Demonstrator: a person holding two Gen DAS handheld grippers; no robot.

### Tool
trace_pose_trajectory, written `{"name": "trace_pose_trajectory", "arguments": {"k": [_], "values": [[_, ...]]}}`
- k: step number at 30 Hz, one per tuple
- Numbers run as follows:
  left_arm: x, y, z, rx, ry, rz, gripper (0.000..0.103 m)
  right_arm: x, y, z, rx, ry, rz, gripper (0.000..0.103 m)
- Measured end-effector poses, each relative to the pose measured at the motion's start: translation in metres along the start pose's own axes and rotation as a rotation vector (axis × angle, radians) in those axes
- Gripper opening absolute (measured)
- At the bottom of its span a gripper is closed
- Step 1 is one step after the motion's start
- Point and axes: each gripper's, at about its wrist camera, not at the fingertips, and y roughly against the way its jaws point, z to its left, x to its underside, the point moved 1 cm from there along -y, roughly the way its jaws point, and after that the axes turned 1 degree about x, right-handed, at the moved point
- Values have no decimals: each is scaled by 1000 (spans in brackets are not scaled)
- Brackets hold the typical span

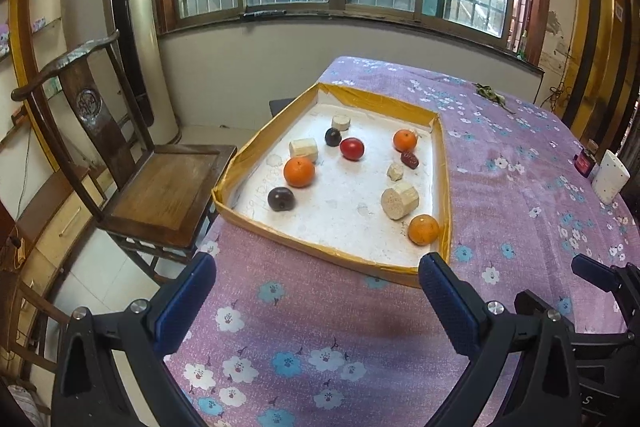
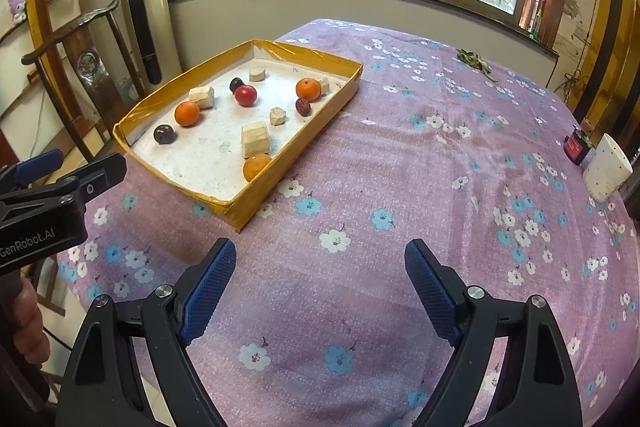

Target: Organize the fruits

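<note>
A shallow yellow-rimmed tray point(image 1: 328, 254) point(image 2: 256, 205) with a white floor lies on the purple flowered tablecloth. In it lie three oranges point(image 1: 299, 171) point(image 1: 423, 229) point(image 1: 405, 140), a red tomato point(image 1: 352, 148) point(image 2: 245, 95), two dark plums point(image 1: 281, 199) point(image 1: 332, 137), a red date point(image 1: 409, 159) and several pale cut chunks point(image 1: 399, 201). My left gripper point(image 1: 316, 267) is open and empty, just short of the tray's near edge. My right gripper point(image 2: 320, 255) is open and empty over bare cloth, right of the tray. The left gripper shows at the right wrist view's left edge point(image 2: 68, 167).
A wooden chair point(image 1: 160, 187) stands left of the table. A white cup point(image 2: 606, 169) and a small red jar point(image 2: 576, 147) stand at the table's right edge. Green leaves point(image 2: 474, 61) lie at the far side. A window wall is behind.
</note>
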Motion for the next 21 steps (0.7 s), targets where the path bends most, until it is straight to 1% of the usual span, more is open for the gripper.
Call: {"name": "trace_pose_trajectory", "arguments": {"k": [4,6,8,11,21], "values": [[-1,4,-6,11,-20,-34,103,0,7,-1,12,-9,-38,87],[-1,3,-7,14,-24,-39,103,0,9,-1,18,-11,-58,88],[-1,3,-8,17,-24,-43,103,0,10,-2,23,-13,-73,96],[-3,2,-9,25,-22,-48,103,0,12,-5,28,-27,-96,102],[-3,4,-14,42,-47,-87,103,0,14,-9,54,-49,-124,103]]}}
